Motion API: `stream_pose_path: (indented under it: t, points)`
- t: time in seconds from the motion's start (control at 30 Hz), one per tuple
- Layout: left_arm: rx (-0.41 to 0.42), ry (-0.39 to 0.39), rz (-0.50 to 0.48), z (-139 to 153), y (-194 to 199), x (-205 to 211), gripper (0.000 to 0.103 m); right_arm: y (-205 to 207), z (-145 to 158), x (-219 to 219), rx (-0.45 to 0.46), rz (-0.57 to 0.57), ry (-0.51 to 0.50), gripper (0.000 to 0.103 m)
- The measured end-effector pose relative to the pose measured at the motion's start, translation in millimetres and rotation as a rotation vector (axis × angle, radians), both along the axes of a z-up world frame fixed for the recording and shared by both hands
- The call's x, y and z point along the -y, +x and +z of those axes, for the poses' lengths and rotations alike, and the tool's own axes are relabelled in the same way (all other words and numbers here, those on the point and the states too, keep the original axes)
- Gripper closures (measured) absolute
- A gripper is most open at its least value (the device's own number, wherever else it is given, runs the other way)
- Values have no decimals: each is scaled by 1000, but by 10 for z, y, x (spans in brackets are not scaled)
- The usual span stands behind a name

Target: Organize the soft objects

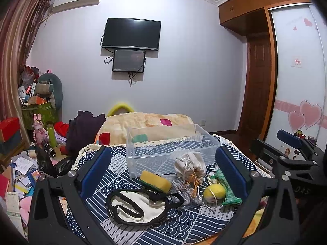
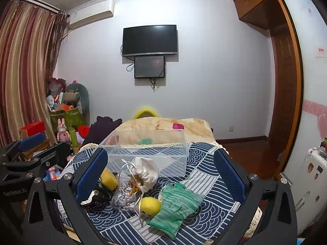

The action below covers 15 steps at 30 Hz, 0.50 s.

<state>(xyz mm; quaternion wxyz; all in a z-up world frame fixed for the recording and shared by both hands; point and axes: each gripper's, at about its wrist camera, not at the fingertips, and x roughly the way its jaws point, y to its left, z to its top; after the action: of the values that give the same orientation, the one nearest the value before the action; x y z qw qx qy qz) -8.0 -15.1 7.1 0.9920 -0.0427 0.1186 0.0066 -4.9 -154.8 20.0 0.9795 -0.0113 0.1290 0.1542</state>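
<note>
Soft objects lie on a blue patterned cloth (image 1: 155, 228) in front of a clear plastic bin (image 1: 169, 145), which also shows in the right wrist view (image 2: 147, 149). They are a yellow-green sponge (image 1: 156, 180), a white and black cloth bag (image 1: 139, 206), a white drawstring pouch (image 2: 146, 173), a silver mesh pouch (image 2: 124, 198), a yellow ball (image 2: 151, 206) and a green glove (image 2: 177, 206). My left gripper (image 1: 163, 167) is open above the pile and holds nothing. My right gripper (image 2: 161, 171) is open above the pouch and glove and holds nothing.
A folded blanket (image 1: 143, 126) lies behind the bin. Clutter, a pink rabbit figure (image 1: 39, 130) and a green basket (image 1: 38, 112) fill the floor at the left. A wooden door (image 2: 284, 110) and wardrobe stand at the right.
</note>
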Motion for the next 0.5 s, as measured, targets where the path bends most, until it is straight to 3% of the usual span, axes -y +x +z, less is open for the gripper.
stream_pose_path:
  t: [0.5]
  points:
    - [-2,-2,0,-4,1,-9,0,-11,18,18,1,0,5,0]
